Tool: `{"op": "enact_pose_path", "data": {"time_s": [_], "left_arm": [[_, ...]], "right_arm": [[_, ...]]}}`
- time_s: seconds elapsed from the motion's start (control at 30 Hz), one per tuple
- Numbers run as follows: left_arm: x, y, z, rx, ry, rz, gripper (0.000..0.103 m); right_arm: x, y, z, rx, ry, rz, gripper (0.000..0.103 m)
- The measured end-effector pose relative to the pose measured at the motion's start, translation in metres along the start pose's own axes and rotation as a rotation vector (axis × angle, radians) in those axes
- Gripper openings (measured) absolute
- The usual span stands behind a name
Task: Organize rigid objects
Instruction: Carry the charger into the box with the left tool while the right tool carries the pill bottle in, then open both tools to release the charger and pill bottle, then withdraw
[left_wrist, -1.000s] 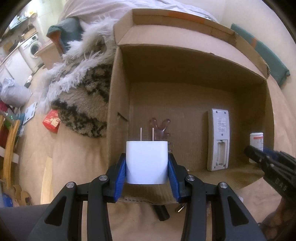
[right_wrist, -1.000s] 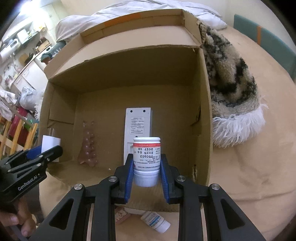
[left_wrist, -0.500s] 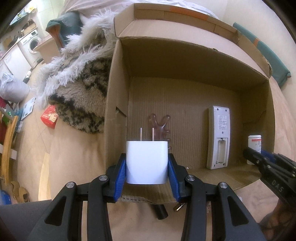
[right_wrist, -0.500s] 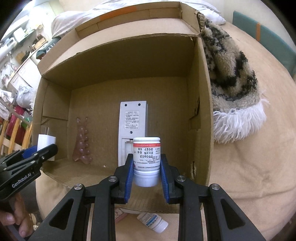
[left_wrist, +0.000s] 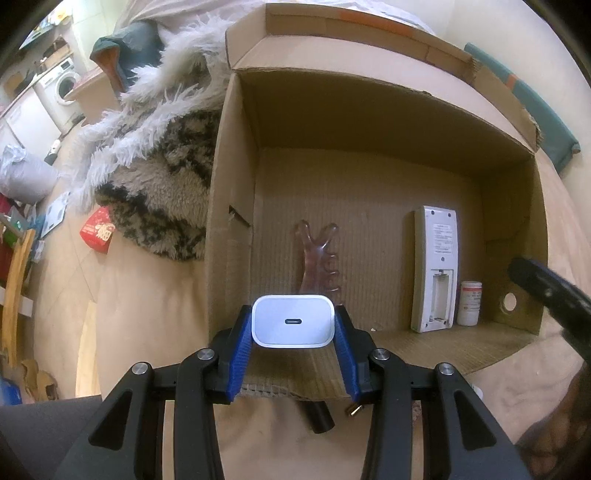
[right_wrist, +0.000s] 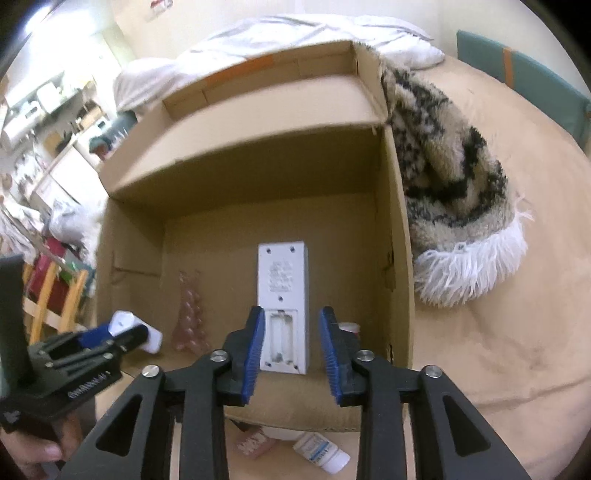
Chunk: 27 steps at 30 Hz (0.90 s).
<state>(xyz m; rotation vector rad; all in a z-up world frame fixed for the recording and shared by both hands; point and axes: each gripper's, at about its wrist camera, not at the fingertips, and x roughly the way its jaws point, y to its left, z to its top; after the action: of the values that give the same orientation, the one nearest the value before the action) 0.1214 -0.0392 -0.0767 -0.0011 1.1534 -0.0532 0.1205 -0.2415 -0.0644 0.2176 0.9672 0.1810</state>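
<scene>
At the lower centre of the left wrist view we see the white charger (left_wrist: 293, 322), its port facing the camera, clamped between the blue pads of the left gripper (left_wrist: 294, 334) at the cardboard box's (left_wrist: 369, 122) open front. Inside the box lie a pink comb-like piece (left_wrist: 318, 254), a white remote (left_wrist: 436, 267) and, at lower right, a small white bottle (left_wrist: 469, 303). The right gripper (right_wrist: 291, 349) stands spread apart, holding nothing, in front of the remote.
</scene>
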Motion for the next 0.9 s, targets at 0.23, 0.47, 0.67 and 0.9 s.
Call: {"op": "enact_pose_path", "data": {"time_s": [0.23,0.47,0.67,0.9], "left_arm": [[-0.011,-0.004,0.002,0.024,-0.037,-0.002,0.06],[-0.02,-0.007,0.004,0.027,-0.073,-0.001,0.066],[-0.026,-0.011,0.004,0.045,-0.106,0.001,0.066],[-0.031,-0.014,0.004,0.047,-0.122,0.01,0.066]], "right_arm": [[-0.007,0.005,0.004,-0.011,-0.043,0.026,0.084],[-0.01,0.003,0.004,0.006,-0.073,0.011,0.085],[-0.01,0.0,0.004,0.02,-0.07,-0.001,0.085],[-0.014,-0.001,0.004,0.017,-0.085,-0.005,0.085]]}}
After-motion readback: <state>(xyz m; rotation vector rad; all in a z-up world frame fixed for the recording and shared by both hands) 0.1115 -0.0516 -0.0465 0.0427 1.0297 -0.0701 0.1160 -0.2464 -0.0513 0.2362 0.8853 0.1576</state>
